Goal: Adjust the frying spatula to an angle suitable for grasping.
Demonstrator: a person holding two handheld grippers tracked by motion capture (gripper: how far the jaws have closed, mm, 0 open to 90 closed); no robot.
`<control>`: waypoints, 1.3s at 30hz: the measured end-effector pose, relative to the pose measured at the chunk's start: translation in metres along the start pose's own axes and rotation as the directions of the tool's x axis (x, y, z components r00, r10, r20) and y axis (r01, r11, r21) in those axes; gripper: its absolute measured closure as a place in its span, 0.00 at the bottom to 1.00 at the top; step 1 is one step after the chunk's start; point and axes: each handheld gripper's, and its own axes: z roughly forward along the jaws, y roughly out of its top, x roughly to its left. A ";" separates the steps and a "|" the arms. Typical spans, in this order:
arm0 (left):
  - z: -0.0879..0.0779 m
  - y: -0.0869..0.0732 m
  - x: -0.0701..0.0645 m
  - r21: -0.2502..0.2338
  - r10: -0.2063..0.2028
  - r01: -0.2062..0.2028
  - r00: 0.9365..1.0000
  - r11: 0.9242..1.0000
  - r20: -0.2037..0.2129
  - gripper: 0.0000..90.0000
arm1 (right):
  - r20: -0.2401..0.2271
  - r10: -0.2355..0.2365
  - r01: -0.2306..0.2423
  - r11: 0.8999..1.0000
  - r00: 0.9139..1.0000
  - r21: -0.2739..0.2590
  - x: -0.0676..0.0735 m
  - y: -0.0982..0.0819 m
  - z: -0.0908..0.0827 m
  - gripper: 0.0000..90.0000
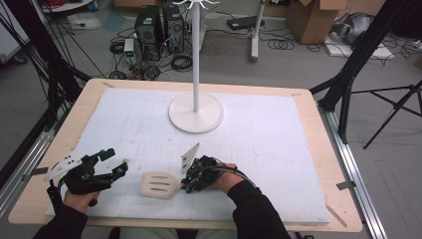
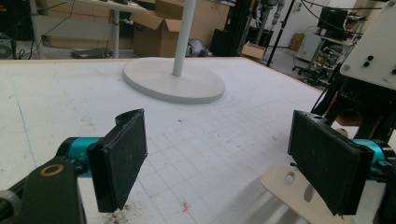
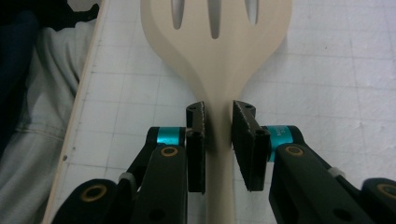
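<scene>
One smooth slotted wooden spatula (image 3: 217, 56)

White stand (image 1: 195, 112) upright on the counter (image 1: 308, 149); computer towers (image 1: 159, 30) and boxes (image 1: 311, 20) on the floor

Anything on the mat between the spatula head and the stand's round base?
No. In the high view the white mat is bare between the slotted spatula and the stand base.
</scene>
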 end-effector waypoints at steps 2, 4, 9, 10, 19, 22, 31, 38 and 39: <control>0.000 0.000 0.000 0.000 0.001 -0.001 1.000 1.000 0.001 0.22 | 0.017 0.040 -0.040 0.999 0.999 -0.036 -0.001 0.000 -0.004 0.62; -0.001 0.000 0.000 0.001 0.001 -0.001 1.000 1.000 -0.001 0.23 | 0.071 0.101 -0.094 0.991 0.992 -0.093 0.001 0.000 -0.016 0.53; -0.003 0.000 0.000 0.000 0.001 -0.001 1.000 1.000 -0.003 0.23 | 0.342 0.319 -0.216 0.927 0.884 -0.308 0.029 -0.045 -0.063 0.45; -0.003 0.000 0.000 -0.001 0.000 0.000 1.000 1.000 -0.004 0.23 | 0.371 0.370 -0.255 0.911 0.852 -0.324 0.036 -0.058 -0.068 0.46; 0.000 0.000 -0.002 0.006 0.003 -0.003 1.000 1.000 -0.001 0.23 | 0.466 0.571 -0.354 0.806 0.676 -0.474 0.087 -0.134 -0.096 0.90; 0.000 0.000 -0.002 0.008 0.001 -0.001 1.000 1.000 -0.001 0.23 | 0.444 0.613 -0.379 0.773 0.654 -0.509 0.098 -0.144 -0.101 1.00; -0.001 0.000 -0.002 0.001 -0.001 0.001 1.000 1.000 -0.001 0.24 | 0.442 0.606 -0.461 0.793 0.661 -0.397 0.106 -0.148 -0.082 1.00; 0.000 0.000 -0.003 0.004 0.002 -0.002 1.000 1.000 -0.005 0.24 | 0.475 0.582 -0.485 0.813 0.660 -0.321 0.094 -0.147 -0.072 1.00; 0.000 0.000 -0.003 0.004 0.002 -0.002 1.000 1.000 -0.004 0.24 | 0.474 0.582 -0.485 0.813 0.660 -0.323 0.092 -0.147 -0.072 1.00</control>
